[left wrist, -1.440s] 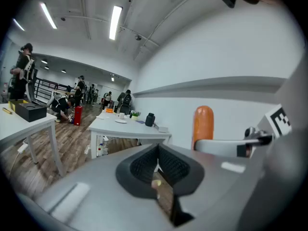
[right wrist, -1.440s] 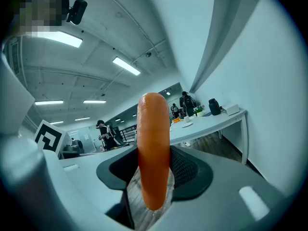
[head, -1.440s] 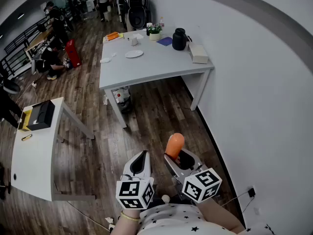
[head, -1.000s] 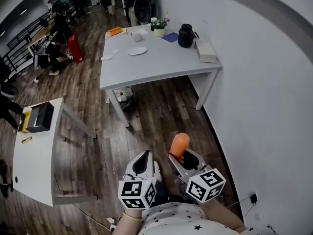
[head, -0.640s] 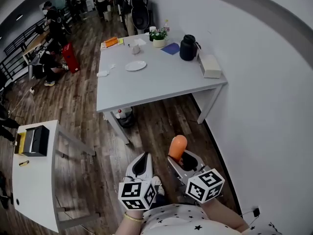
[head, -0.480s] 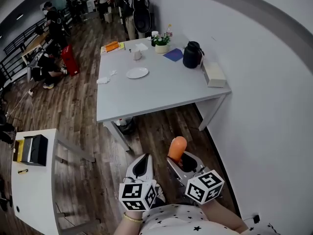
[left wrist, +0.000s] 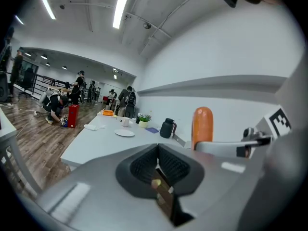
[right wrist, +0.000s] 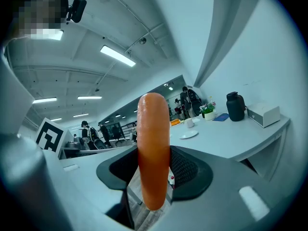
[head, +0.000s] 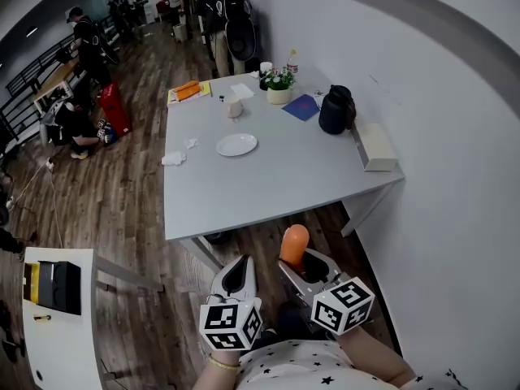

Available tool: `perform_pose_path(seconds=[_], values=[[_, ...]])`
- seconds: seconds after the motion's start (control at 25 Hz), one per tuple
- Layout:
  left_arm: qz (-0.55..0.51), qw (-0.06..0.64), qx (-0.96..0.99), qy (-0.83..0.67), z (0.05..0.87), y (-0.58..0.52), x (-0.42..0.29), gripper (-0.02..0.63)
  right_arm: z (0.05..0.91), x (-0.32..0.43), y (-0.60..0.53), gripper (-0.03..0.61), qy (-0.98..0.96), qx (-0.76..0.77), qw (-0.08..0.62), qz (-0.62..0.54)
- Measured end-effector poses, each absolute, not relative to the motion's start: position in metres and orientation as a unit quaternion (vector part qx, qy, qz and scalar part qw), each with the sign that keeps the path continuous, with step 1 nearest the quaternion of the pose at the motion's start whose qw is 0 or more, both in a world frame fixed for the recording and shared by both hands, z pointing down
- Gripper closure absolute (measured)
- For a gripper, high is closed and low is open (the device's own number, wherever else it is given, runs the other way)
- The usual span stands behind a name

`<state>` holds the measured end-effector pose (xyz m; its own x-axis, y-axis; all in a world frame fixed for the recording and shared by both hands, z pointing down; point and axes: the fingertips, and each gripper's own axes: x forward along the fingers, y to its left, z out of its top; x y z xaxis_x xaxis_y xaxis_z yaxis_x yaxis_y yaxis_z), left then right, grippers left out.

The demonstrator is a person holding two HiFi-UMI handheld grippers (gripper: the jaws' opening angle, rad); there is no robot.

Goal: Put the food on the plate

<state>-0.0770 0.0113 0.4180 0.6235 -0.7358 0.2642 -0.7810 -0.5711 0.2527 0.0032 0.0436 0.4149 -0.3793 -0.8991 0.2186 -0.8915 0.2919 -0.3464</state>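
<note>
An orange sausage (head: 293, 245) is pictured clamped upright between the fingers (right wrist: 188, 170) of the right gripper (head: 297, 260). It is held low in front of the person, over the wooden floor (head: 130, 210) and just short of the near edge of the grey surface (head: 268, 189). The left gripper (head: 236, 273) is carried beside it, its fingers (left wrist: 139, 165) clenched together and empty. The white plate (head: 236, 145) is seen toward the far left of the surface, well apart from the sausage. A white cup (head: 236, 108) is set beyond the plate, and a crumpled tissue (head: 174, 158) lies near the left edge. A black jug (head: 335, 110) and a white box (head: 374, 146) are lined up along the wall side, with a potted plant (head: 279, 84) at the far end. Several people (head: 218, 6) are gathered in the background.
</note>
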Motion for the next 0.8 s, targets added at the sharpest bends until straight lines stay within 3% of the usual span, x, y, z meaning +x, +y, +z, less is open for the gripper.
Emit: perform_pose_path(seconds=[0.4, 0.8], values=[[0.060, 0.181, 0.866, -0.462, 0.434, -0.124, -0.053, 0.606, 0.423, 0.039, -0.110, 0.376, 0.827, -0.525, -0.009, -0.200], [0.055, 0.206, 0.832, -0.511, 0.447, -0.262, -0.032, 0.606, 0.448, 0.081, -0.291, 0.374, 0.868, -0.446, -0.139, -0.167]])
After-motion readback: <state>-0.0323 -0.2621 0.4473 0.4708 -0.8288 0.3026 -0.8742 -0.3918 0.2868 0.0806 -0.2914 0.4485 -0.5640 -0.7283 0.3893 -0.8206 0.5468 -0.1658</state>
